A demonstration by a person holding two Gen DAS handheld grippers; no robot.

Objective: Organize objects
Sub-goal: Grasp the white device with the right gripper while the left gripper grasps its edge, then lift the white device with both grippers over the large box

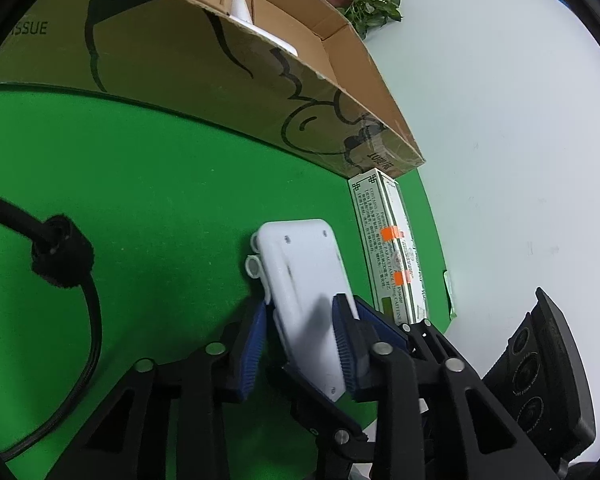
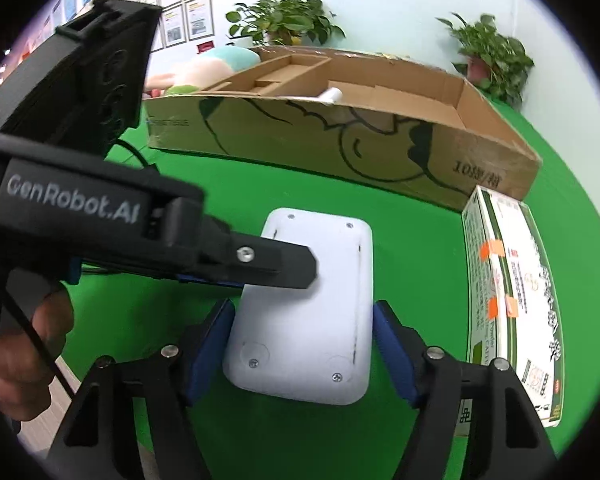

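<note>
Left gripper (image 1: pixel 304 344) clamping its blue-padded jaws on the long edges of a white plastic case (image 1: pixel 300 292), holding it tilted above the green tabletop (image 1: pixel 148 200). Seen from the right wrist camera, the same left gripper (image 2: pixel 276 272) reaching in from the left, one black finger lying across the white plastic case (image 2: pixel 312 320).

Right gripper (image 2: pixel 304 348) flanking the case's near end with jaws spread apart, blue pads (image 2: pixel 210 344) standing just beside the case's edges; contact impossible to tell. A hand (image 2: pixel 28 344) gripping the left tool's handle at the left edge.

Sitting at the back of the green tabletop (image 2: pixel 412 240), a long open cardboard box (image 2: pixel 340 136) with dividers inside and a white tube-like item (image 2: pixel 332 95) at its front rim. Lying just in front of the box's right corner, and right of the case, a green-and-white carton (image 2: pixel 512 292) with orange stickers. Same carton (image 1: pixel 392 248) and cardboard box (image 1: pixel 220 80) showing in the left wrist view, along with a black cable (image 1: pixel 60 256) trailing over the cloth at the left.
</note>
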